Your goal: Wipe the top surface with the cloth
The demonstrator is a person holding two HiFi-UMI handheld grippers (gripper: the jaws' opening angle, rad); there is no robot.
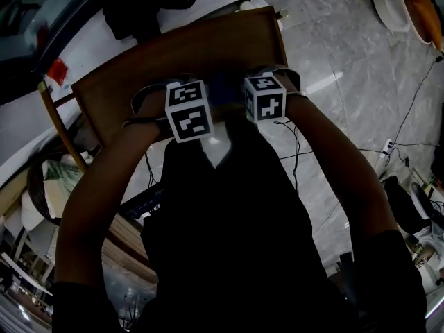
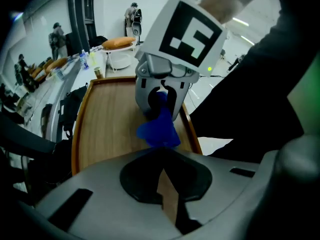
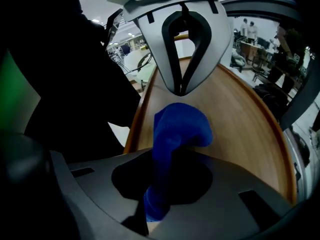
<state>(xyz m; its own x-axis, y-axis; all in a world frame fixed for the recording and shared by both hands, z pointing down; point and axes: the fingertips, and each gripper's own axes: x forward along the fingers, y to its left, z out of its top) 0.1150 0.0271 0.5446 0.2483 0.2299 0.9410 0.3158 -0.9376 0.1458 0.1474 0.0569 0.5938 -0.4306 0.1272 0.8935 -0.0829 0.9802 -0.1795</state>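
Blue cloth (image 3: 176, 130) clamped in right tongs (image 3: 153, 215).

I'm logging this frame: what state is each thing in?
Right gripper: fingers shut on the blue cloth.
Blue cloth: bunched, clamped at one end.
Left gripper: fingers together, nothing between them.
Wooden top: no visible spills; contact with cloth unclear.

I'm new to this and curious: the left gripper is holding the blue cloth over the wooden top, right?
No, the right gripper holds the blue cloth over the wooden top; the right gripper view shows it. The left gripper is shut, empty.
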